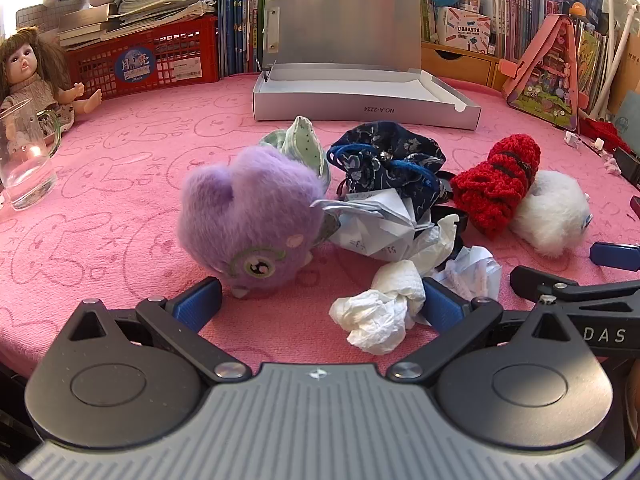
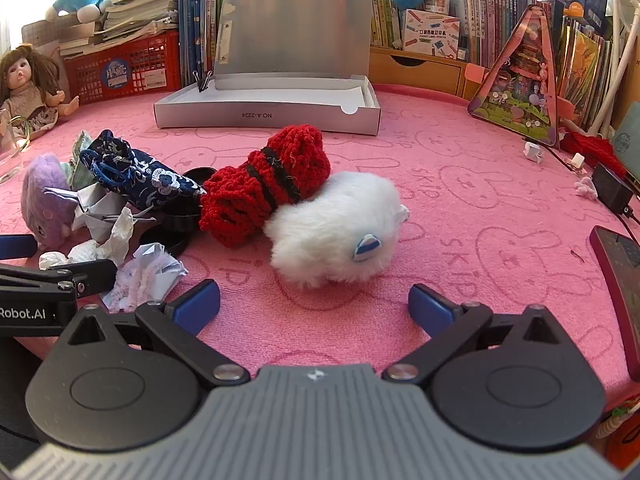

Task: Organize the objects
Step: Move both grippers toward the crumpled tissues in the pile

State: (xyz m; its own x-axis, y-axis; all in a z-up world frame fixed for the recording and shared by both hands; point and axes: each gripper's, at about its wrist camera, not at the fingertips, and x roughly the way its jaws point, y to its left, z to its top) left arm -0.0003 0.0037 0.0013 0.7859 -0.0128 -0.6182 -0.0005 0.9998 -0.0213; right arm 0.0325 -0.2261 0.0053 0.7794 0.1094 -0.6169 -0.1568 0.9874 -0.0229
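- Two grippers hang over the near edge of the pink cloth (image 1: 120, 184), both tilted down at the clutter, both with jaws spread wide and nothing between the pads.
- Left gripper (image 1: 320, 304): the purple plush toy (image 1: 248, 216) lies just ahead of its left pad, face toward the camera, long axis running roughly away from the gripper. A crumpled tissue (image 1: 380, 312) touches or nearly touches the right pad. Closing here would likely pinch tissue instead of the toy, or drag both.
- Middle of the heap: the folded paper (image 1: 372, 224) and the navy drawstring pouch (image 1: 384, 160) overlap, with the cord loose on top. My guess is that lifting one would snag the other; the cord could catch a finger.
- Red knitted roll (image 2: 268, 188): it leans on the white plush toy (image 2: 336, 232), long axis slanting from near-left to far-right. Pulling the white toy first may tip the roll over.
- Right gripper (image 2: 314, 306): the white toy sits just beyond the pads, lying crosswise. Soft fur compresses, so a shallow grip could slip.
- Open grey box (image 2: 268, 118): well behind the heap, lid standing upright, probably the destination; a carried item might knock the lid.
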